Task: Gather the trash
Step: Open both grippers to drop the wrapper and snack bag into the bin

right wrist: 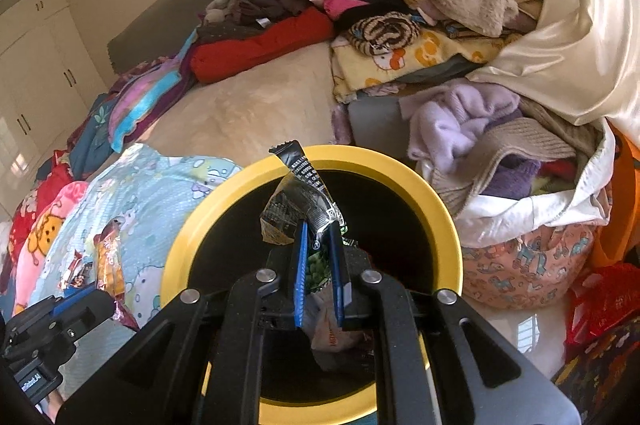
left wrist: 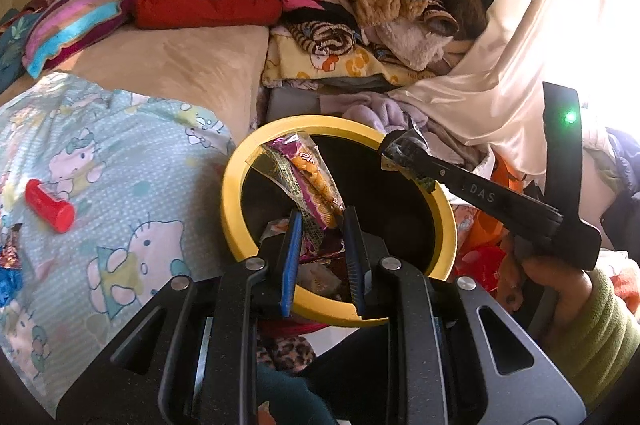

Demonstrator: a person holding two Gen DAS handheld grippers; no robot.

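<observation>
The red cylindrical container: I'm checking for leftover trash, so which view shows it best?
The left wrist view: the red cylindrical container lies in full sight on the light blue cartoon-print blanket. The right wrist view does not show it.

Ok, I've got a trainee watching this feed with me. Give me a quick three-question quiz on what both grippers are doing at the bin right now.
1. True or false: the left gripper is empty.
2. What does the right gripper hold? A) red cap B) black-and-silver wrapper C) sock
3. What colour is the rim of the bin below both grippers?

Key:
1. False; it grips an orange-and-purple snack wrapper.
2. B.
3. Yellow; some trash already lies inside.
</observation>
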